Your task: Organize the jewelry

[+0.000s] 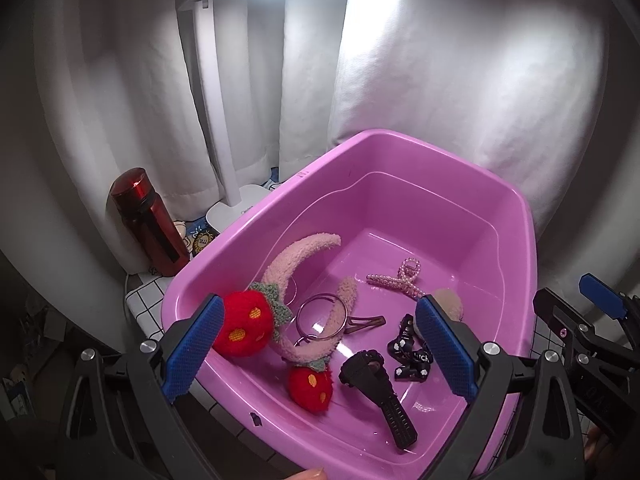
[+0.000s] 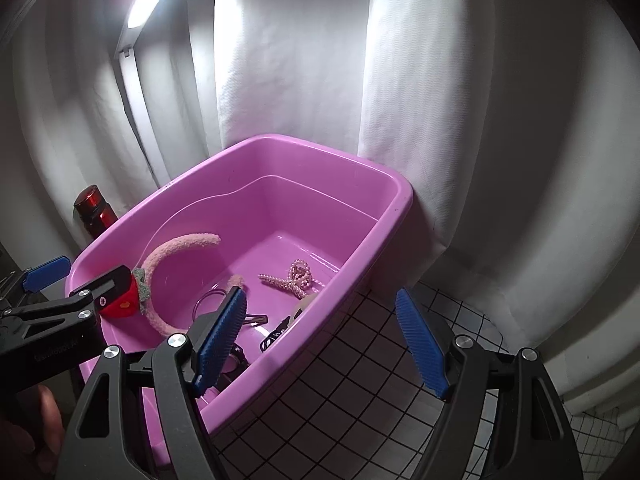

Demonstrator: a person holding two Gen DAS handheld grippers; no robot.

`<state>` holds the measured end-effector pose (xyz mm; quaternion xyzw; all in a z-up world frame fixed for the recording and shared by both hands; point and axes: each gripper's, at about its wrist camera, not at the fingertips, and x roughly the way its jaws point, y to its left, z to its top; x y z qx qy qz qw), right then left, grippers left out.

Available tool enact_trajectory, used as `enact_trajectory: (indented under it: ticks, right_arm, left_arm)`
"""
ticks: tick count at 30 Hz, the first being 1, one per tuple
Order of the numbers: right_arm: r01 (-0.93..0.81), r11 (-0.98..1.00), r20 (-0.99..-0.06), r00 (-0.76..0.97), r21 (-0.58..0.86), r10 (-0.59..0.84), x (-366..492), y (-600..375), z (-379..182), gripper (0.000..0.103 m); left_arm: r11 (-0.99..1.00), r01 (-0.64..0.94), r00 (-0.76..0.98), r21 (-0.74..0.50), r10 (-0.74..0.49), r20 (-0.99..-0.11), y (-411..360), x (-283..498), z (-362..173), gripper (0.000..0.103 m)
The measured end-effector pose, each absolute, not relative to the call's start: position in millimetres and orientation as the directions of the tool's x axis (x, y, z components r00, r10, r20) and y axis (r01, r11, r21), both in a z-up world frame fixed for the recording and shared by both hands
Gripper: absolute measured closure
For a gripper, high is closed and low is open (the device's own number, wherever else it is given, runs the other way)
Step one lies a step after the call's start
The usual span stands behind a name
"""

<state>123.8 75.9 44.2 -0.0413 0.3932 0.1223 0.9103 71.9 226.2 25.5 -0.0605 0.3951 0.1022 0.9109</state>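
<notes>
I am looking down into the pink tub (image 1: 516, 208), which is filling the middle of both views and holding all the jewelry, with the checked table (image 2: 360, 380) showing bare at the lower right of the right wrist view. My left gripper (image 1: 320, 344) is hanging over the tub's near rim, its blue fingers spread wide and holding nothing, so this hand is the nearer one; my right gripper (image 2: 332, 344), equally spread and empty, is straddling the tub's right wall, half over the table. The fluffy strawberry headband (image 1: 304, 256) is arching from centre frame down to the lower left, one red berry touching my left finger's inner side. Lying straight ahead between the fingers is the black claw clip (image 1: 376, 392), its long axis running from centre to lower right, roughly along my reach, so I judge I would need to turn my wrist to close across it. Smaller still, the pearl clip (image 1: 400, 280) is resting beyond, upper right of centre, and the metal ring (image 1: 322, 318) is sitting over the headband.
</notes>
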Motion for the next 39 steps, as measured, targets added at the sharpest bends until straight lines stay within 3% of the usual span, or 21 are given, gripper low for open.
enact_trajectory:
  ticks: [39]
  right_arm:
    - [-0.235, 0.972, -0.713, 0.678, 0.018, 0.177, 91.5, 54.6, 51.5, 0.029]
  left_arm:
    - [0.975, -0.223, 0.686, -0.013, 0.147, -0.713, 200.6, 50.5, 37.1, 0.008]
